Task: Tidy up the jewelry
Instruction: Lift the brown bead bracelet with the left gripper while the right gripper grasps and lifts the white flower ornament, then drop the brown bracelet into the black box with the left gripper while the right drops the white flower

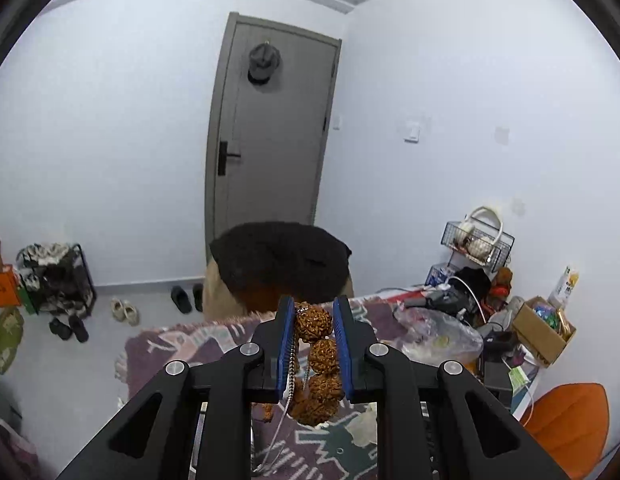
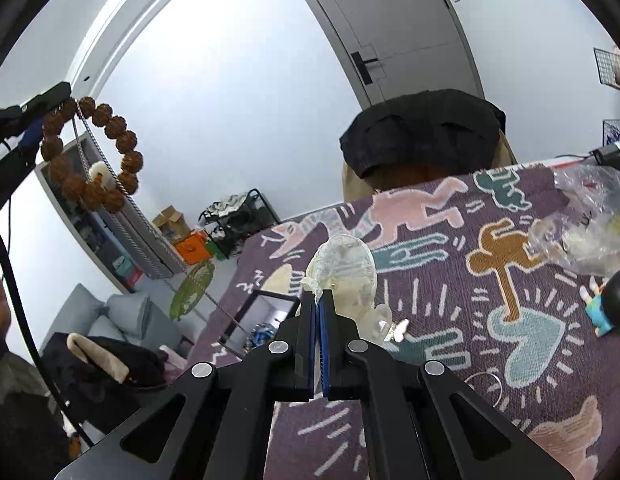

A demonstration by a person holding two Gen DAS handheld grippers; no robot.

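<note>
My left gripper point(image 1: 314, 308) is shut on a brown bead bracelet point(image 1: 320, 354) and holds it in the air above the table; a silver chain point(image 1: 288, 400) hangs down with it. In the right wrist view the same bracelet point(image 2: 92, 152) hangs as a loop at the upper left with the chain point(image 2: 110, 176) trailing below. My right gripper point(image 2: 319, 298) is shut on the edge of a small clear plastic bag point(image 2: 344, 268), held just above the purple patterned cloth point(image 2: 450, 280).
A crumpled clear plastic bag point(image 2: 586, 224), a small figurine point(image 2: 608, 306), a white butterfly trinket point(image 2: 398, 330) and a thin ring point(image 2: 484, 390) lie on the cloth. A dark-draped chair point(image 1: 280, 258) stands behind the table. Clutter and a cardboard box point(image 1: 540, 330) are at the right.
</note>
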